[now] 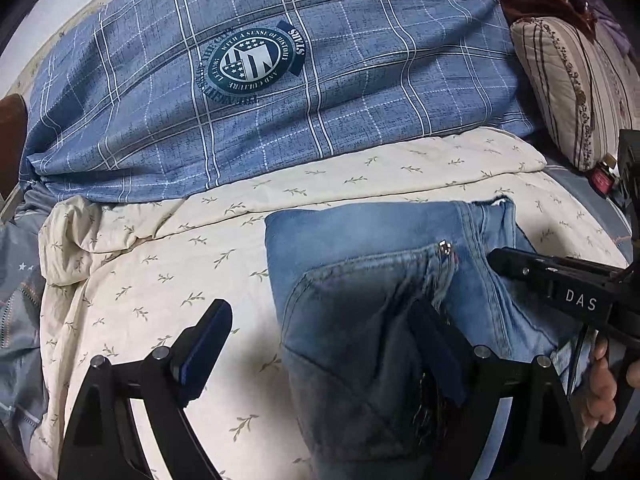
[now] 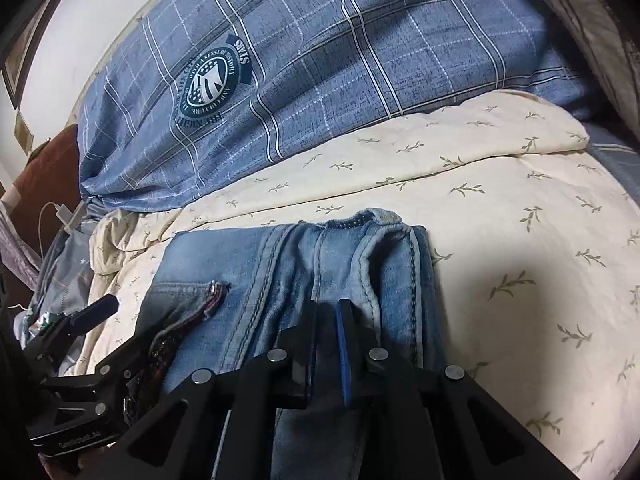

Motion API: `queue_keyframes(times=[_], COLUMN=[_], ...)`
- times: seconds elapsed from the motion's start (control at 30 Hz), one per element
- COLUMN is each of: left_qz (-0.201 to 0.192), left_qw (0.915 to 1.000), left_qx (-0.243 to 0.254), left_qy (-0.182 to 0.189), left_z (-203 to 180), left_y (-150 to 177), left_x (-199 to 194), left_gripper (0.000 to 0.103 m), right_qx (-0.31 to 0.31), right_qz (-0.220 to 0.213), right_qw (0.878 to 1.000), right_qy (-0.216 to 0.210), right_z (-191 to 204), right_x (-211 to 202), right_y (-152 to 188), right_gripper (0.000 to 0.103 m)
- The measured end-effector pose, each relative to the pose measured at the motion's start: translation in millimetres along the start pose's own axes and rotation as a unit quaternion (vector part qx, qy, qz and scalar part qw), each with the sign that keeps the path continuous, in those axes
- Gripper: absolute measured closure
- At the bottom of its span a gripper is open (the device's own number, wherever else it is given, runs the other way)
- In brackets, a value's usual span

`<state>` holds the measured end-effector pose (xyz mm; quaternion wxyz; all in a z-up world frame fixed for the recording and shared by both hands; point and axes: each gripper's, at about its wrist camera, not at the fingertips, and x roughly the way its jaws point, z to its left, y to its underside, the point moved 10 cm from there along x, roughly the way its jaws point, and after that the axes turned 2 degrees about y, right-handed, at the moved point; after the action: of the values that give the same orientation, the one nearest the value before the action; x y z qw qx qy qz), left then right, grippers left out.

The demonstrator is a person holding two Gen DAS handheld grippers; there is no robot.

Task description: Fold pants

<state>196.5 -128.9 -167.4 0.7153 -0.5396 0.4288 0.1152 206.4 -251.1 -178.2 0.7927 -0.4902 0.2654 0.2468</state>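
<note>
- The folded jeans (image 2: 288,264) lay on a cream leaf-print quilt (image 2: 500,208) on the bed, waistband edge farthest from the cameras.
- The right gripper (image 2: 326,320) had its fingers nearly together above the denim; whether they pinched cloth was unclear.
- The left gripper (image 1: 320,340) held its fingers wide apart, one over the jeans, one over the quilt.
- A blue plaid duvet (image 1: 320,92) lay beyond.

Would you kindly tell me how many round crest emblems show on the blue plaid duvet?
1. The crest emblem sits on the blue plaid duvet, beyond the folded jeans. Others may be hidden out of view.
</note>
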Motion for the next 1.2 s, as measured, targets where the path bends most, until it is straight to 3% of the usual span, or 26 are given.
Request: queue_keyframes(times=[0.47, 0.73, 1.0, 1.2], left_qz=[-0.01, -0.014, 0.019, 0.027], left_qw=[0.9993, 0.9986, 0.9982, 0.9983], left_qx=[-0.028, -0.043, -0.057, -0.052], left_qy=[-0.024, -0.026, -0.006, -0.001], left_z=[16.6, 19.0, 15.1, 14.8], left_y=[2.1, 15.0, 48.1, 53.3], left_x=[-15.8, -33.1, -33.0, -22.7], left_gripper=[0.012, 0.012, 0.012, 0.01], right_qx=[-0.071, -0.06, -0.069, -0.06], right_qz=[-0.034, -0.037, -0.017, -0.001], right_qw=[0.997, 0.997, 0.997, 0.998], right_qy=[-0.02, -0.023, -0.007, -0.02], right_z=[37.8, 41.0, 36.9, 33.6], right_x=[-52.8, -74.7, -62.5, -50.2], right_y=[20.7, 43.8, 57.0, 60.2], right_gripper=[0.09, 0.091, 0.09, 0.089])
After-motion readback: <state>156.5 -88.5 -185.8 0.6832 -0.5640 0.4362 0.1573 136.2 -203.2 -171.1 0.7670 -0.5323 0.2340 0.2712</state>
